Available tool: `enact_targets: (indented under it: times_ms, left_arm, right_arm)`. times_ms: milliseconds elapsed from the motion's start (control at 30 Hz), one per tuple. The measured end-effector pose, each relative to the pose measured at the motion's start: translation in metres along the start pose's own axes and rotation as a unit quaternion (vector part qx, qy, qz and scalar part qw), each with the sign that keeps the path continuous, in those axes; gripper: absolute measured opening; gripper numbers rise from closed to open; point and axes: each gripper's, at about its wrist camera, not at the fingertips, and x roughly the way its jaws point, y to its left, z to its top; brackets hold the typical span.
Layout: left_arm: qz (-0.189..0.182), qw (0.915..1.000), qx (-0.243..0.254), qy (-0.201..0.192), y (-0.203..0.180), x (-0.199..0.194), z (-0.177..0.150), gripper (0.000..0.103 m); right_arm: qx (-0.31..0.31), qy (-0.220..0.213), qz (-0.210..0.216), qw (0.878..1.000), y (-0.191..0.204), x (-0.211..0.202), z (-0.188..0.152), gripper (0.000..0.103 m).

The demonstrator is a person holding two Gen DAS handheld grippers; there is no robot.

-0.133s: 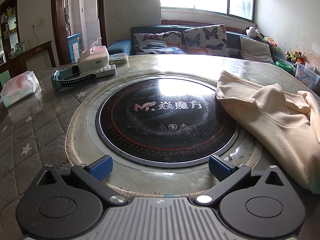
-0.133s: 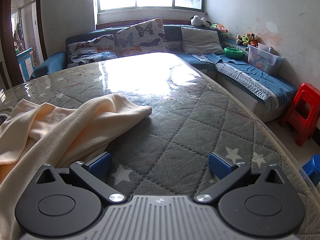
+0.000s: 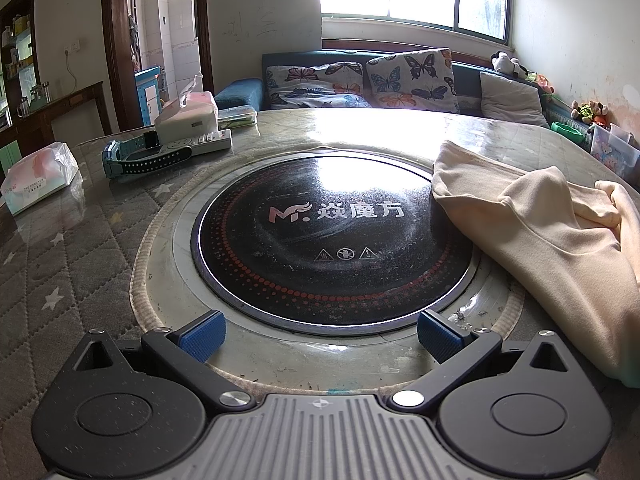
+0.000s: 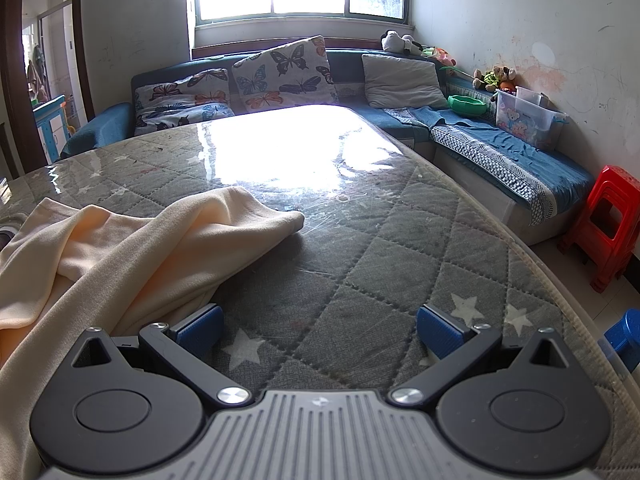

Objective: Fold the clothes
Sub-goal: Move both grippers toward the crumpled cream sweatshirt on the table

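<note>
My left gripper (image 3: 318,332) spread empty over the tabletop's (image 3: 80,264) centre hotplate (image 3: 332,240), my right gripper (image 4: 320,330) spread empty, cream garment (image 4: 132,248) crumpled between them, its edge over the hotplate rim.

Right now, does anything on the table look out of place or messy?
The cream garment lies crumpled, and its edge drapes over the black cooktop set in the table. Crumbs and smears sit on the ring around the cooktop. Both the left gripper and the right gripper are open, holding nothing.
</note>
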Motion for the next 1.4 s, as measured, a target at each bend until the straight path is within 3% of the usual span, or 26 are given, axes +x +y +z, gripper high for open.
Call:
enact_targets:
  times_ms: [433, 1400]
  left_arm:
    - [0.031, 0.9989, -0.027, 0.020, -0.010, -0.005, 0.003, 0.103]
    - [-0.010, 0.9991, 0.012, 0.039, -0.062, -0.027, 0.005, 0.103]
  right_arm:
    - [0.000, 0.002, 0.001, 1.000, -0.002, 0.002, 0.001, 0.103]
    - [-0.041, 0.017, 0.068, 0.997, 0.001, -0.061, -0.039, 0.100]
